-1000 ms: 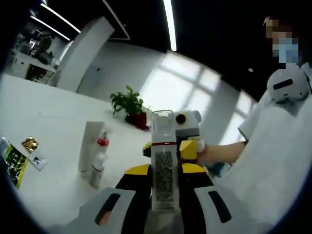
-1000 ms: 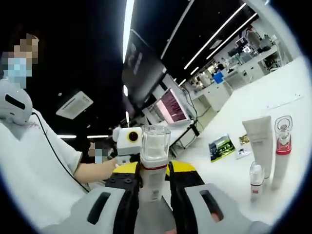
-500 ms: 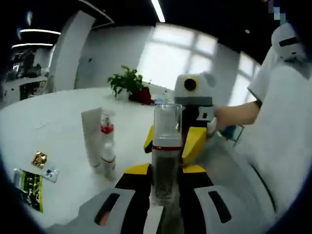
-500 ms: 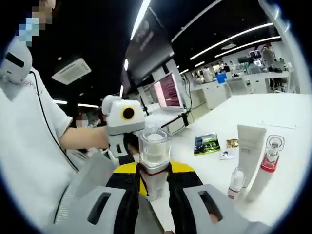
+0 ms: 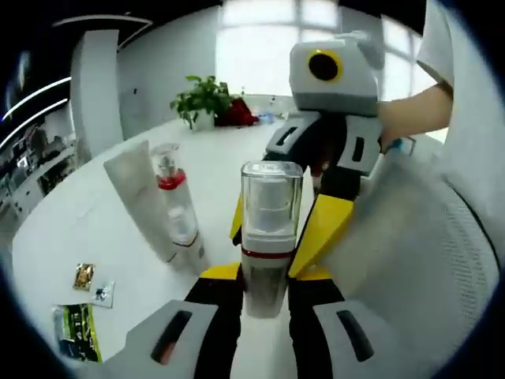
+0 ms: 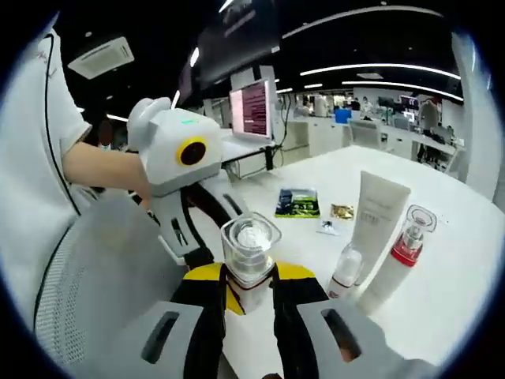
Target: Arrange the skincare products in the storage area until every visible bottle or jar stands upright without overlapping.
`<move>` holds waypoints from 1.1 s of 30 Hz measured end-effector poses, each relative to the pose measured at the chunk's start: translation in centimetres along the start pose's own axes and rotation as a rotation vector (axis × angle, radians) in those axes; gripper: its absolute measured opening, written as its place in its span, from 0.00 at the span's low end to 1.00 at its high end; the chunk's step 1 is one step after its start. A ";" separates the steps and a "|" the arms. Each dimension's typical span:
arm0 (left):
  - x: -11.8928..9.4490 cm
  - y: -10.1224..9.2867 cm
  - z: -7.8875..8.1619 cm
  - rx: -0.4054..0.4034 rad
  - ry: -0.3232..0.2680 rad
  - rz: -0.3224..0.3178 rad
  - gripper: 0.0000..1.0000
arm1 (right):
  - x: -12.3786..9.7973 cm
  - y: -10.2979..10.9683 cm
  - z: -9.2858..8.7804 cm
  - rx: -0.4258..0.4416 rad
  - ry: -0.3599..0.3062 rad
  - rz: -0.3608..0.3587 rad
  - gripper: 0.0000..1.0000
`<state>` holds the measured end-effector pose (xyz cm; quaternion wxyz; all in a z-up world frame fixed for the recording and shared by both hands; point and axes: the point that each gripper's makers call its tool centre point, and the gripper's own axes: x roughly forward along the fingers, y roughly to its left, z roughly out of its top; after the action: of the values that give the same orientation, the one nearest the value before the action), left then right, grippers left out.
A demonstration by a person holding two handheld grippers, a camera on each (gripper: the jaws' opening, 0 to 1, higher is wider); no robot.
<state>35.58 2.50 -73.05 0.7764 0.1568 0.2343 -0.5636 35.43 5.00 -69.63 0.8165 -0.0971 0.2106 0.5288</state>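
Both grippers hold one thing: a white pump bottle with a clear square cap and a red band (image 5: 271, 229), upright, above the white worktop (image 5: 95, 229). The left gripper (image 5: 264, 304) has its black, yellow-tipped jaws clamped on the bottle's lower body, and the right gripper (image 6: 248, 296) has its jaws clamped on the same bottle (image 6: 249, 257) from the opposite side, so each shows in the other's view as a grey box with yellow jaws facing the camera. A two-sided grip like this probably serves to keep the bottle vertical while it is carried or passed between grippers. Both grippers are tilted downward toward the worktop, with a person's bare forearm behind each. Near the held bottle, three products already stand upright and close together: a tall white squeeze tube (image 6: 377, 213), a clear-capped bottle with a red collar (image 6: 401, 253), and a small white bottle (image 6: 345, 272) in front of them. Green and gold sachets (image 6: 298, 202) lie flat farther off. The bottle likely belongs beside that group, without overlapping it.
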 end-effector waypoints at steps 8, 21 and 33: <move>3.2 0.9 -1.6 0.045 0.042 0.020 0.26 | 0.1 -1.9 -2.9 -0.028 0.108 -0.083 0.22; 7.6 1.1 -3.1 0.101 0.111 0.038 0.27 | 0.1 -4.6 -7.1 -0.052 0.224 -0.155 0.22; 8.6 2.5 -3.1 0.086 0.109 0.044 0.27 | 0.2 -6.1 -7.4 -0.019 0.161 -0.184 0.22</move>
<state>39.60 -2.02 -80.41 0.7671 0.2257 0.2481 -0.5468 39.20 -0.26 -76.75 0.8410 -0.1657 0.2608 0.4440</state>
